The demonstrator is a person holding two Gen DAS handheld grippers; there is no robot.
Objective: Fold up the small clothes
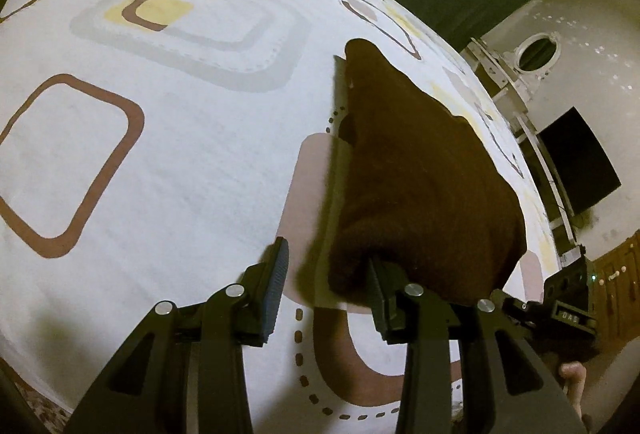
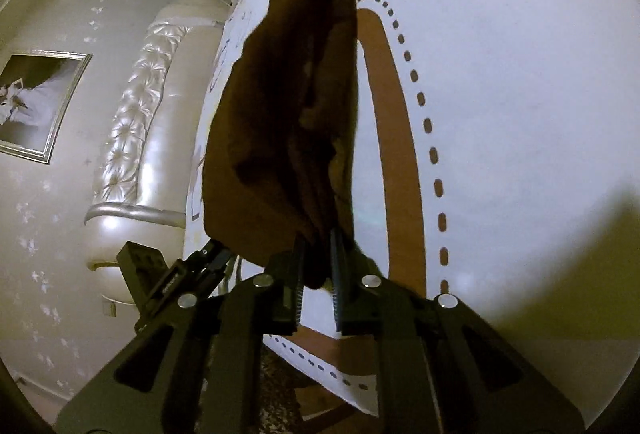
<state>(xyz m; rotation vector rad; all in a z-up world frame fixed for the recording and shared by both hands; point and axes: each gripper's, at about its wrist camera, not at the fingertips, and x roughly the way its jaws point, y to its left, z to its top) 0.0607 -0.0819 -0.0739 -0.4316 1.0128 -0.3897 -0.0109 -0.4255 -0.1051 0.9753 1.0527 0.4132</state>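
Observation:
A small dark brown garment (image 1: 420,185) hangs in the air above the white patterned bedsheet (image 1: 180,161). My left gripper (image 1: 328,266) is open; its right finger touches the garment's near edge and nothing lies between the fingers. My right gripper (image 2: 318,258) is shut on the garment (image 2: 288,121) at its near edge and holds it up, bunched in vertical folds, over the sheet (image 2: 500,113). The right gripper's body also shows in the left wrist view (image 1: 568,298), and the left gripper's body in the right wrist view (image 2: 160,274).
The sheet has brown, yellow and grey rounded-square prints. A padded cream headboard (image 2: 136,137) and a framed picture (image 2: 36,101) stand beyond the bed. A dark screen (image 1: 576,161) hangs on the wall; the bed's edge (image 1: 532,169) runs along the right.

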